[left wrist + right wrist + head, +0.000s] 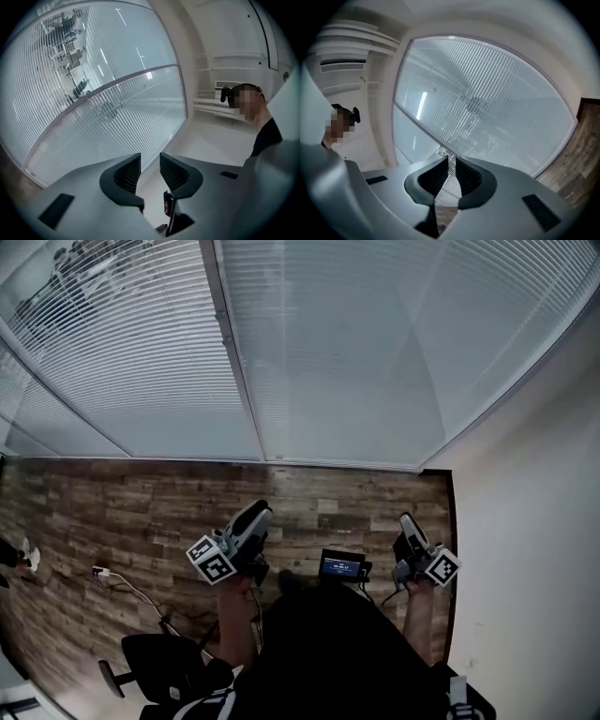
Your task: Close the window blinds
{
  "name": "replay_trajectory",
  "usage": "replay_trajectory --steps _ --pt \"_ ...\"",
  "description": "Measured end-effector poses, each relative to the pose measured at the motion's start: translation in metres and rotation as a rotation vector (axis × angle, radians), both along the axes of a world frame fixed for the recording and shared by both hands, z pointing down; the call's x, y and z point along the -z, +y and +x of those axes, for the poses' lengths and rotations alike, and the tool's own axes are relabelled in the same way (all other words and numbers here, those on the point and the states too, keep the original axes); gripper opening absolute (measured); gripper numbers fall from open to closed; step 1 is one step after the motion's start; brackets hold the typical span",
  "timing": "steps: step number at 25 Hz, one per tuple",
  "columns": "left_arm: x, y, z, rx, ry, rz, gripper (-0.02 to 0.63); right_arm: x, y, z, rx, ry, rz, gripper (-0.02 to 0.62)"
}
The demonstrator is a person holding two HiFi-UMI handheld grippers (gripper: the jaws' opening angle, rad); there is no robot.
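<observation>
Blinds (375, 343) of thin white level slats cover the whole window, on both sides of the upright frame bar (234, 362). Left of that bar, near the top, dim shapes show between the slats, so I judge they are still partly open there. I expect these slats to be very light and springy, easy to kink or crease, and slick to the touch, so I would not pinch one directly. The place to take hold is a tilt wand or pull cord, most likely hanging close to the bar or at an outer edge, but I cannot pick one out in any view. My left hand-held gripper (246, 535) is low and a little left of the bar, well short of the blinds; its jaws stand clearly apart with nothing between them. My right hand-held gripper (412, 554) is well to the right of the bar, jaws drawn to a narrow slit, also empty. As for writing, I can read none: the cubes carry only black-and-white square markers, and the small screen (342, 565), to the right of the bar and level with my hands, is too small to read.
</observation>
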State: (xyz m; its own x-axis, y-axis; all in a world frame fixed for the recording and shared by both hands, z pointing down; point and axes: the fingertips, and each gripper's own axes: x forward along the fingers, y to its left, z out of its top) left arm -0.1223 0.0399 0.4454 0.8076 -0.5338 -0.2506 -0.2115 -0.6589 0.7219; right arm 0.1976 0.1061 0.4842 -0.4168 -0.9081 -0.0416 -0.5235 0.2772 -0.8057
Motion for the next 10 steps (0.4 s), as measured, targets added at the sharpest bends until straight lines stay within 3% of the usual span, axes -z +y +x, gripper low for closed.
replay_trajectory --steps 10 --pt "0.013 0.003 0.038 -0.049 -0.037 -0.020 0.137 -0.007 0.004 0.024 0.016 -0.068 -0.006 0.056"
